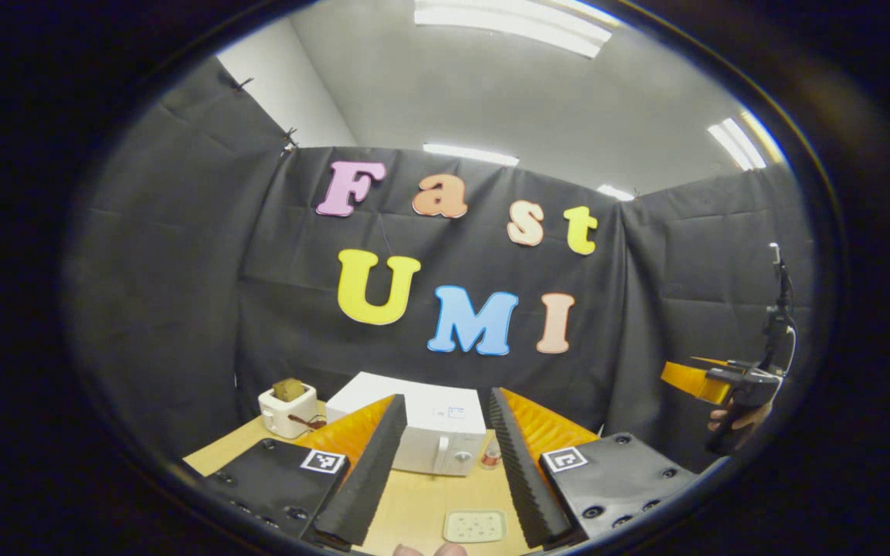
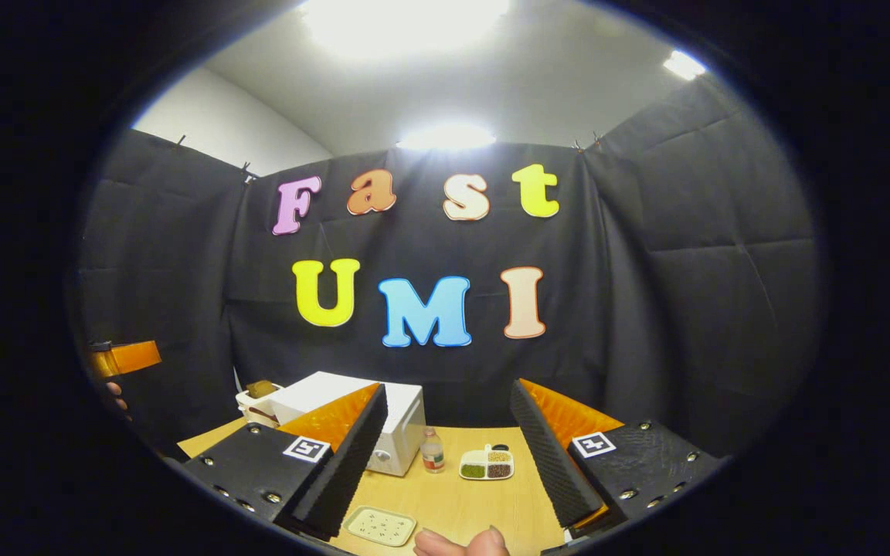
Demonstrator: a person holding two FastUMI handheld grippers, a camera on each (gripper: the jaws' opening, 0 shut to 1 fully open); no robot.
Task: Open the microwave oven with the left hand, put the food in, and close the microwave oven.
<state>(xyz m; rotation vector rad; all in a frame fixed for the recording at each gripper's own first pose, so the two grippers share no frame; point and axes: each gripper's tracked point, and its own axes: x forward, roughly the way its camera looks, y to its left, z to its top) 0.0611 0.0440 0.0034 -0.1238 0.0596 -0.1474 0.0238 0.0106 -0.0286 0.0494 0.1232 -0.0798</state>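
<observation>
So, microwave (image 1: 422,432) sits shut at the worktop's (image 1: 414,502) back edge, food tray (image 2: 487,462) to its right past a small bottle (image 2: 433,451). Left tool (image 1: 439,455) and right tool (image 2: 449,452) both hang released, grasping nothing. I'd aim the left tool squarely at the door edge. Handle's too small to make out.

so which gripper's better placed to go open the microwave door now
Left. In the left gripper view the microwave sits straight ahead between that open left gripper's fingers, door shut. In the right gripper view the microwave lies off to the side of the right gripper, also open.
</observation>
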